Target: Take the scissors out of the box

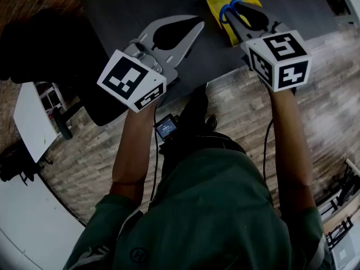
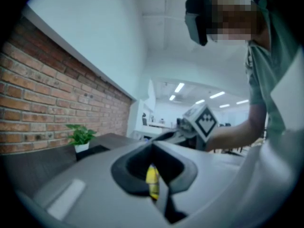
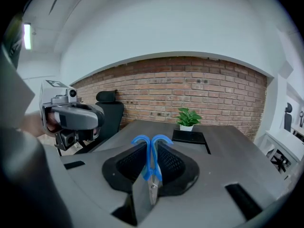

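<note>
Scissors gripped, removal judged nearly done.
The right claw (image 3: 150, 148) is seen clamped on the blue-handled scissors (image 3: 151, 169), held over the yellow box (image 1: 216, 5) at the desk (image 1: 140, 4) edge. The left claw (image 2: 153, 148) is seen closed and empty. Only carrying clear is judged left.

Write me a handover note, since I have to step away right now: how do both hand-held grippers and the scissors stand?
Right hand-held gripper: shut on the scissors, with the blue handles sticking out past the jaw tips.
Left hand-held gripper: jaws together, holding nothing, pointed towards the yellow box.
Scissors: held over the yellow box on the dark table.
Done: scissors grasped.
Left: carry them clear of the box, probably onto the table.
</note>
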Action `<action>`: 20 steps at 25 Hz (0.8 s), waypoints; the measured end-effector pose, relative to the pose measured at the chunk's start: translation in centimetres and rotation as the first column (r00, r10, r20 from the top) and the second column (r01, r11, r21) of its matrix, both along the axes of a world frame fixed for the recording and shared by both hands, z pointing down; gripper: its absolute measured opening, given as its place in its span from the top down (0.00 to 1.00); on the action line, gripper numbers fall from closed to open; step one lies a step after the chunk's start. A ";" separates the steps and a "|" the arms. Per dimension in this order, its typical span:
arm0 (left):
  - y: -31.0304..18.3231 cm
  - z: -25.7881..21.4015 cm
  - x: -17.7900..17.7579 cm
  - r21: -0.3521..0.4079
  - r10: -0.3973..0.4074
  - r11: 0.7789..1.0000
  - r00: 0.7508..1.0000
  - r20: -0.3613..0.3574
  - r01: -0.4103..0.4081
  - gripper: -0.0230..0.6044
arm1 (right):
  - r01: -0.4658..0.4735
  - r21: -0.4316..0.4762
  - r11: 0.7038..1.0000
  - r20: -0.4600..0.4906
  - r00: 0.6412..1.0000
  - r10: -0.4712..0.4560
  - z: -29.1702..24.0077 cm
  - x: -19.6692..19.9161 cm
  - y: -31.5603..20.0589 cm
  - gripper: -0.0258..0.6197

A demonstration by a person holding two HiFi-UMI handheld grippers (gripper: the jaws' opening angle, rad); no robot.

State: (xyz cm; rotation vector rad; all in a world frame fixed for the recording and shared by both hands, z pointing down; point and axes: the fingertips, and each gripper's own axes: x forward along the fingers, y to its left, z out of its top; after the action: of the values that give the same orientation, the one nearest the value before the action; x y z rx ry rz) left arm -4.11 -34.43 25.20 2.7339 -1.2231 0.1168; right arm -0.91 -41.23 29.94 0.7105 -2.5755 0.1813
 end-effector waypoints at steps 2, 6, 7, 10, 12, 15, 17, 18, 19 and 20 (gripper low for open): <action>0.5 0.3 -0.4 -0.007 -0.014 1.000 1.000 0.001 0.014 0.99 | 0.019 -0.008 1.000 0.001 1.000 -0.019 0.4 -0.6 0.5 0.85; 1.2 0.9 -1.3 -0.018 -0.039 0.999 0.999 0.001 0.039 0.99 | 0.047 -0.023 0.999 0.001 0.999 -0.047 1.2 -1.9 1.2 0.85; 1.3 1.0 -1.5 -0.021 -0.045 0.999 0.999 0.001 0.045 0.99 | 0.054 -0.028 0.998 0.000 0.999 -0.054 1.5 -2.2 1.4 0.85; 1.5 1.7 -2.5 -0.034 -0.065 0.997 0.998 -0.001 0.065 0.99 | 0.074 -0.046 0.996 -0.007 0.997 -0.075 2.7 -3.3 1.7 0.85; 1.8 2.3 -3.2 -0.042 -0.076 0.996 0.997 -0.003 0.076 0.99 | 0.086 -0.059 0.995 -0.015 0.996 -0.087 3.6 -4.0 2.1 0.85; 2.2 3.1 -4.2 -0.054 -0.092 0.994 0.996 -0.009 0.091 0.99 | 0.100 -0.079 0.992 -0.029 0.994 -0.103 5.0 -4.9 2.7 0.85; 2.4 3.5 -4.9 -0.061 -0.101 0.993 0.995 -0.013 0.100 0.99 | 0.108 -0.091 0.990 -0.038 0.993 -0.112 5.7 -5.4 3.0 0.85; 2.4 3.7 -5.2 -0.063 -0.106 0.992 0.994 -0.015 0.105 0.99 | 0.111 -0.096 0.989 -0.042 0.992 -0.115 6.1 -5.6 3.1 0.85; 2.4 3.9 -5.5 -0.065 -0.111 0.992 0.994 -0.018 0.110 0.99 | 0.114 -0.100 0.988 -0.047 0.992 -0.119 6.4 -5.9 3.1 0.85; 2.5 4.2 -5.7 -0.068 -0.116 0.991 0.993 -0.020 0.114 0.99 | 0.117 -0.106 0.988 -0.051 0.991 -0.123 6.8 -6.1 3.2 0.85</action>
State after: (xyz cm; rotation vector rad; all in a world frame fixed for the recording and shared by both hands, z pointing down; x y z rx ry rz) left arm -9.86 -31.94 29.37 2.5934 -1.3416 0.1095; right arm -6.99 -38.01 36.74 0.5145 -2.5249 0.2489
